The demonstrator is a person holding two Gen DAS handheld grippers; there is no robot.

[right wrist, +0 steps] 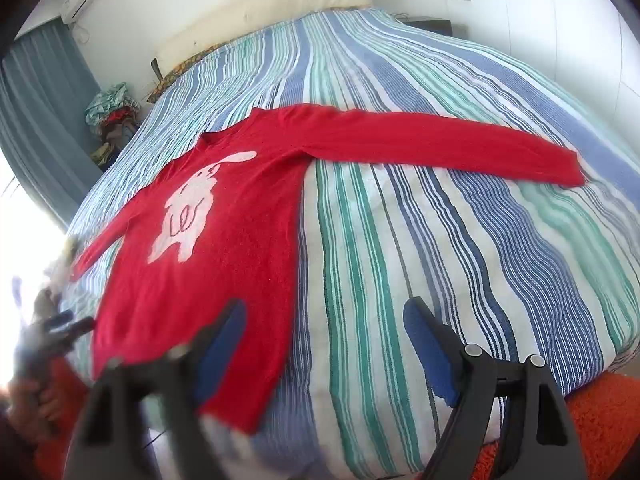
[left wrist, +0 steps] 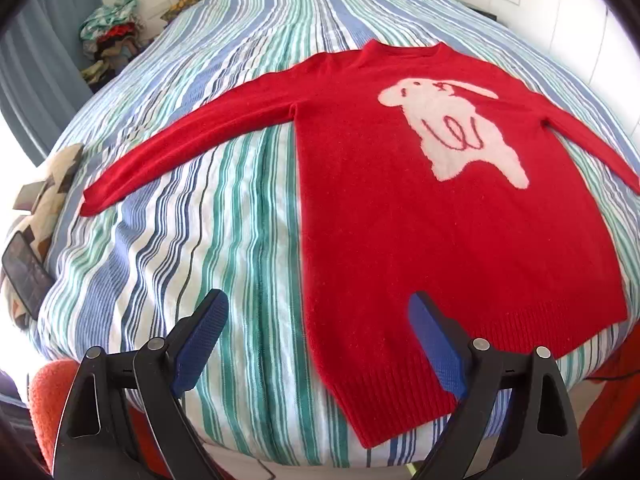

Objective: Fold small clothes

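Observation:
A red sweater [left wrist: 420,216] with a white animal figure on its chest lies flat and face up on the striped bed, both sleeves spread out sideways. My left gripper [left wrist: 316,308] hovers open above the hem's left corner, nothing between its blue pads. In the right wrist view the same sweater [right wrist: 224,248] fills the left half, its right sleeve [right wrist: 440,144] stretched toward the bed's right side. My right gripper [right wrist: 324,320] stands open above the hem's right corner and the bare bedspread, holding nothing. At that view's left edge the left gripper [right wrist: 64,328] shows blurred, with a hand [right wrist: 28,400] below it.
The striped bedspread [left wrist: 208,240] covers the whole bed. A phone [left wrist: 24,276] and a patterned cushion [left wrist: 52,184] lie at its left edge. A clothes pile [left wrist: 112,36] sits at the far left by the curtain. An orange rug [right wrist: 600,420] lies below the bed's front edge.

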